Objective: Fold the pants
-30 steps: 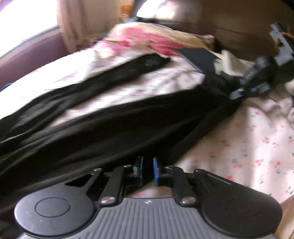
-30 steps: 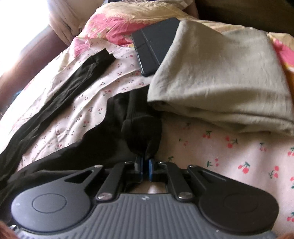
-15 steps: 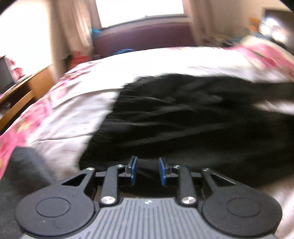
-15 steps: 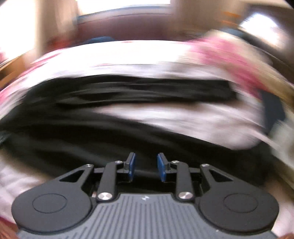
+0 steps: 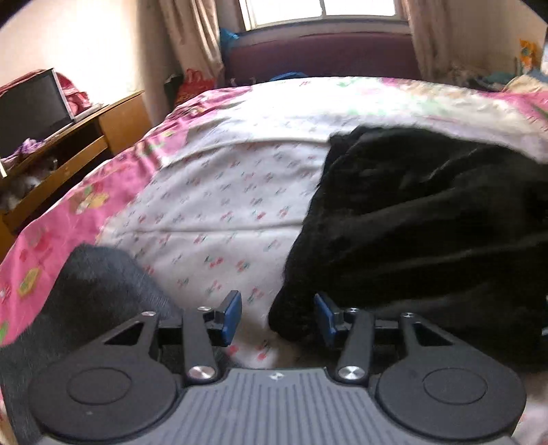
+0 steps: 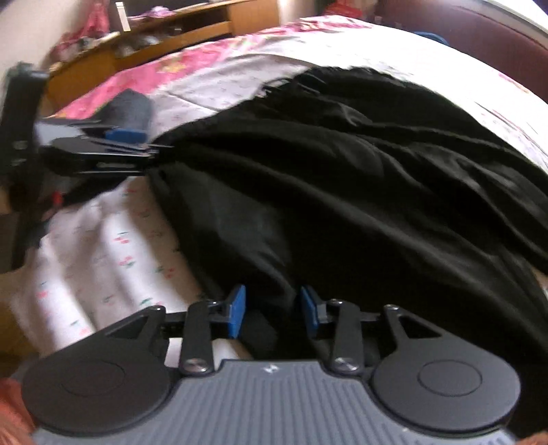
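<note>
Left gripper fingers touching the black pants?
Cannot tell. In the left wrist view the left gripper stands open; the black pants edge lies between its fingers near the right one, contact unclear.

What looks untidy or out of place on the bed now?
The black pants lie bunched and wrinkled, not flat, on the cherry-print sheet. A dark grey cloth sits apart at the bed's edge. Nothing looks spilled or damaged.

Pants (image 5: 428, 219) lie on bed (image 5: 222, 191), right side in left wrist view. Small cloth pile (image 5: 96, 280) near left. Desk (image 5: 68, 137) left of bed. Window (image 5: 322, 10) far behind.
</note>
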{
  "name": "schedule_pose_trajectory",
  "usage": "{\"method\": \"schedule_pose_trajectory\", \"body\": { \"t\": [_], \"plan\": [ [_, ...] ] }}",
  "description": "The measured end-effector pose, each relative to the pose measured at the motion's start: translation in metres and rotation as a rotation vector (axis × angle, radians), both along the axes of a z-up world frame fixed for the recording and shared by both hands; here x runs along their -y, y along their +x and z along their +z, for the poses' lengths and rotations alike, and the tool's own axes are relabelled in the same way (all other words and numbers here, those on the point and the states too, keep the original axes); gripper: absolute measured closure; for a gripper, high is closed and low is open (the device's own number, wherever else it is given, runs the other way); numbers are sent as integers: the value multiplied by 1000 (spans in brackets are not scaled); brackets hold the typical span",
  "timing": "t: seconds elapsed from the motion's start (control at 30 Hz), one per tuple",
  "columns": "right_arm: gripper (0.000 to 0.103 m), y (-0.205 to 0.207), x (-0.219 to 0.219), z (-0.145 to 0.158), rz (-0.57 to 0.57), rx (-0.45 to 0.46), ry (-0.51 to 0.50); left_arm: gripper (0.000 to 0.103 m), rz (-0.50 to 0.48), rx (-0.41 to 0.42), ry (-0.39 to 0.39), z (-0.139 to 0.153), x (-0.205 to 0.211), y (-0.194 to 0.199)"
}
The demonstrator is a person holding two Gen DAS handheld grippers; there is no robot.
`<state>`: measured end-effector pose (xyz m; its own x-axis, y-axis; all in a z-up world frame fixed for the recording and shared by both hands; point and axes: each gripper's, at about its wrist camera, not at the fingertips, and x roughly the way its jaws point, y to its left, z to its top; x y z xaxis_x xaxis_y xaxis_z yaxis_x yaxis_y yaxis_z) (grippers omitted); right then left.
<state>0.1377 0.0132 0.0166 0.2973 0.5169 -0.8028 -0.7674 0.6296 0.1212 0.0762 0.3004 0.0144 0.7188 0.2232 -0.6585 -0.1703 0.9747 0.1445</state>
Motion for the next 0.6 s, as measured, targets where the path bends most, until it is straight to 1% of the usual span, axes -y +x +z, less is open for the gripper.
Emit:
{"method": "schedule_pose_trajectory", "body": {
  "t": [0.07,0.1,0.17,0.2,0.27,0.33,0.4,0.47,0.53,0.57,0.6],
  "plan": [
    [68,15,17,18,1,29,27,41,-42,44,8,18,6,6],
    [68,29,30,26,-5,54,28,41,-69,66,9,27,8,14],
    [67,70,46,36,-36,105,8,40,-134,85,-8,41,14,39],
    [67,90,46,37,-51,131,-7,38,-161,92,-6,46,17,53],
    [66,138,62,37,-83,156,-53,34,-205,96,10,49,24,91],
    [66,178,73,37,-116,173,-78,33,-239,73,-3,45,27,131],
    [66,211,77,33,-121,194,-112,33,-258,34,-46,39,25,175],
    [66,244,83,29,-117,208,-153,33,-264,-1,-62,32,23,214],
    [64,267,79,23,-116,192,-165,33,-280,-38,-75,26,21,238],
    [60,278,76,20,-107,167,-167,33,-300,-73,-95,21,20,250],
    [58,286,73,16,-96,153,-169,32,-315,-103,-106,17,22,254]
  ]
}}
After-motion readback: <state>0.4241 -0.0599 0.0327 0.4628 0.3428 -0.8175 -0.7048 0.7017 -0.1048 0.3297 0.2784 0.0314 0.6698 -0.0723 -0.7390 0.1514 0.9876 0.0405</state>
